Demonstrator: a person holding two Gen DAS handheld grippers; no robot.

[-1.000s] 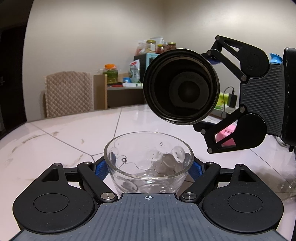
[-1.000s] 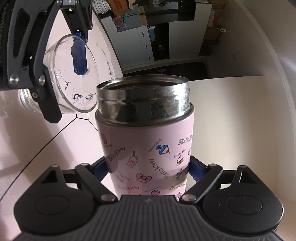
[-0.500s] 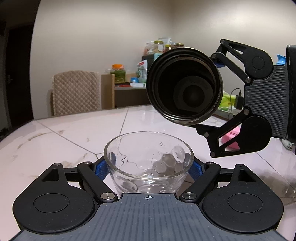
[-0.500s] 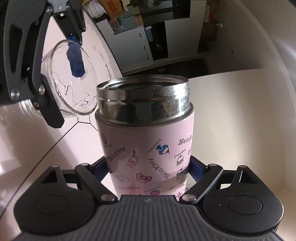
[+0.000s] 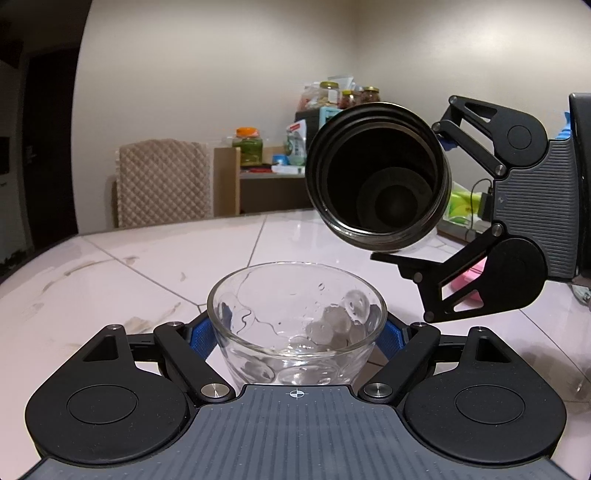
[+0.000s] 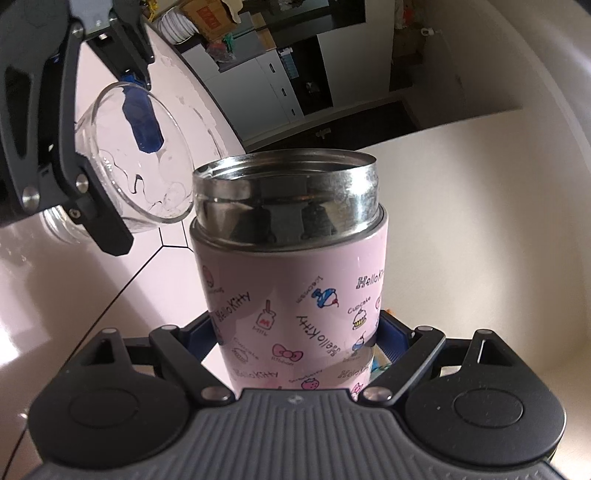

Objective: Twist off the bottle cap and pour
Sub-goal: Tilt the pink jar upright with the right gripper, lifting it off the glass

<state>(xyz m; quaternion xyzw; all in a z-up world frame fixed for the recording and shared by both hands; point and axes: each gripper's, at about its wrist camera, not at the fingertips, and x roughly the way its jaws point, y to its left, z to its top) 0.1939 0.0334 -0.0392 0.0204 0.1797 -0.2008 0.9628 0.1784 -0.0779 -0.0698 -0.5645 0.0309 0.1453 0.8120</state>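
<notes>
Right gripper [image 6: 297, 332]: you clamped the pink bottle [image 6: 291, 273], tilted sideways, open mouth above the bowl.
Left gripper [image 5: 297, 332]: you pinched the glass bowl [image 5: 297, 325] over the table [image 5: 147, 266].
Behind: chair [image 5: 162, 182], jars [image 5: 341, 94].

A plain cream wall [image 5: 221, 74] fills the upper part of the left wrist view, lit softly and evenly, darkening to a doorway or dark panel [image 5: 48, 147] at the far left. Below it stretches the glossy white marble-look surface [image 5: 147, 258], crossed by thin dark seams and faint brown veining. At its far edge, left of centre, stands a chair [image 5: 164, 182] draped in a quilted beige cover. Just right of it is a low wooden shelf unit [image 5: 258, 184] crowded with jars and packets, one jar capped in orange [image 5: 249, 144]. In the tilted right wrist view, white cabinets [image 6: 273, 74] and what may be stacked cardboard boxes [image 6: 207, 14] sit along the top.
</notes>
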